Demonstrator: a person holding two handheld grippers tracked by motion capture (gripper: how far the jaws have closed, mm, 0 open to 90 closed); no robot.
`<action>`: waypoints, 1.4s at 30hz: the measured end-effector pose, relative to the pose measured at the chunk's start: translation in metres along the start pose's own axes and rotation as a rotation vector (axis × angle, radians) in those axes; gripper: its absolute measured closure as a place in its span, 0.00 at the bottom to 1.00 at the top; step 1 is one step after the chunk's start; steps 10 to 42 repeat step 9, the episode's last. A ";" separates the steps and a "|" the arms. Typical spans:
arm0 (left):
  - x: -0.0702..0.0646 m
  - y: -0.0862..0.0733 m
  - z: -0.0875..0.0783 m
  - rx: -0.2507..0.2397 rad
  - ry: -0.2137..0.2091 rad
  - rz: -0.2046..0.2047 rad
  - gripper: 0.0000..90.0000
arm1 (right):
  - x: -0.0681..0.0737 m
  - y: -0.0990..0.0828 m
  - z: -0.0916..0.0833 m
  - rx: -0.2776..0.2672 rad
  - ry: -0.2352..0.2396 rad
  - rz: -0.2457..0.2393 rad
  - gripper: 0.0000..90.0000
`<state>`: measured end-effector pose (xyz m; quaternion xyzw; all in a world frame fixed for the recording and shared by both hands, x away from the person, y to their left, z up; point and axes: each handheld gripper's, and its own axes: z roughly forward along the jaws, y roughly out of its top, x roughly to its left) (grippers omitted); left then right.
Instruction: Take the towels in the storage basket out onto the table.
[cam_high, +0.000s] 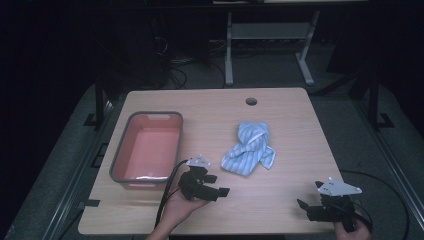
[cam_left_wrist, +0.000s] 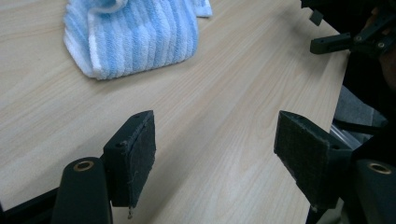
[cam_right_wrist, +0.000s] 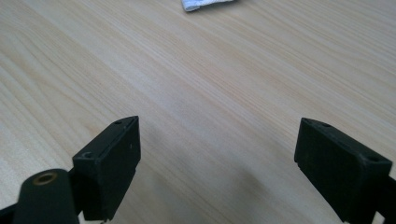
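My left gripper (cam_high: 216, 185) and my right gripper (cam_high: 306, 202) are both wide open and empty, above the surface (cam_high: 280, 190). The blue striped towel (cam_high: 250, 149) lies crumpled mid-surface, beside a grey basin (cam_high: 148, 148).

Towel (cam_left_wrist: 135, 37) cut off by the top edge in the left gripper view; just a white corner (cam_right_wrist: 205, 4) in the right gripper view. Other gripper (cam_left_wrist: 355, 37) clipped at the upper right edge there. Forearms cropped at the high view's bottom edge.
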<state>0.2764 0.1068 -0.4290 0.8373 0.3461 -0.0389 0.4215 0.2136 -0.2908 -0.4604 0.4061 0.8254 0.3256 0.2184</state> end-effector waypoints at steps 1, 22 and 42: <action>-0.001 -0.002 0.000 -0.003 -0.002 0.005 0.32 | 0.000 0.000 0.000 0.002 0.000 0.004 0.15; -0.002 -0.018 0.004 0.005 0.024 0.038 0.32 | 0.011 0.001 0.003 -0.007 0.014 -0.007 0.15; -0.002 -0.018 0.004 0.005 0.024 0.038 0.32 | 0.011 0.001 0.003 -0.007 0.014 -0.007 0.15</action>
